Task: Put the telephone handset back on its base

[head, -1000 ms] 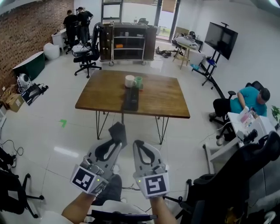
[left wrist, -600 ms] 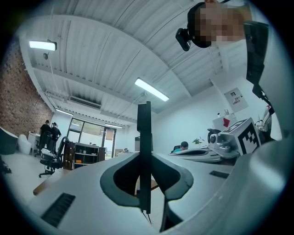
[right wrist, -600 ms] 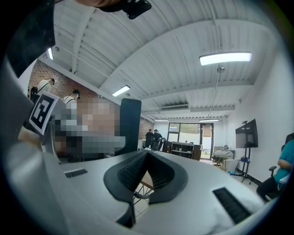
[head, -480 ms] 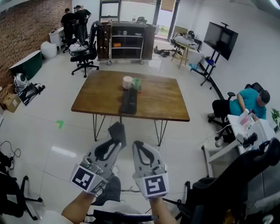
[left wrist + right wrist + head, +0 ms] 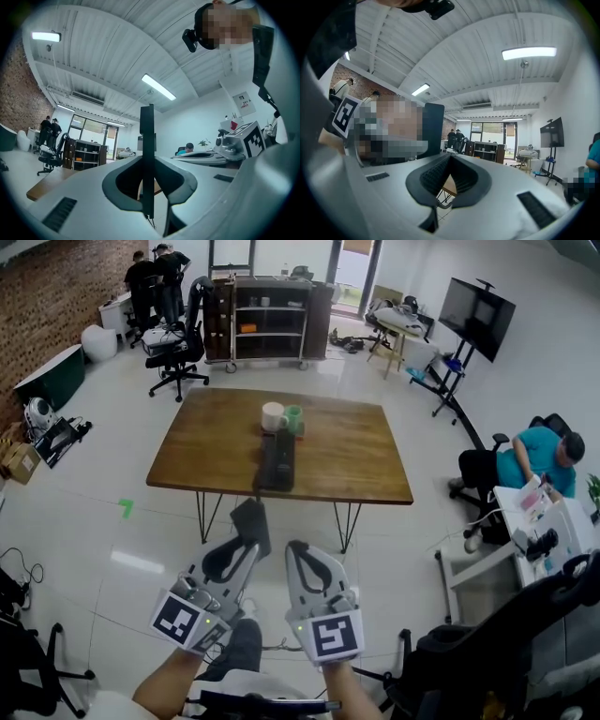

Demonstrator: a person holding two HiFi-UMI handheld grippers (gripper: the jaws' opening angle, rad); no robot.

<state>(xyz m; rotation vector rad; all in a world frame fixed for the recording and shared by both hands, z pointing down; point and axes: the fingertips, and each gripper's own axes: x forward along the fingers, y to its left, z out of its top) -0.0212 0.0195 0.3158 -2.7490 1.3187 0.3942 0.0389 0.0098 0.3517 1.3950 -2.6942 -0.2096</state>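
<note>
On the far wooden table (image 5: 347,451) lies a long black telephone base (image 5: 277,461). My left gripper (image 5: 251,545) is low in the head view, well short of the table. It is shut on a flat dark handset (image 5: 251,524) that sticks up past the jaws. In the left gripper view the handset (image 5: 147,140) stands edge-on, pinched between the jaws of the left gripper (image 5: 147,161). My right gripper (image 5: 293,548) hangs beside it, shut with nothing in it. In the right gripper view the ribbed pads (image 5: 436,174) of the right gripper (image 5: 450,157) meet at their tips.
A white mug (image 5: 275,415) and a green cup (image 5: 296,416) stand just behind the base. Open tiled floor lies between me and the table. A black chair (image 5: 506,634) is close at my right, a seated person (image 5: 534,454) farther right, a shelf cart (image 5: 272,320) behind.
The head view has shifted slightly and the table sits a little lower and nearer. Both grippers keep their place in the view, and the left still holds the handset.
</note>
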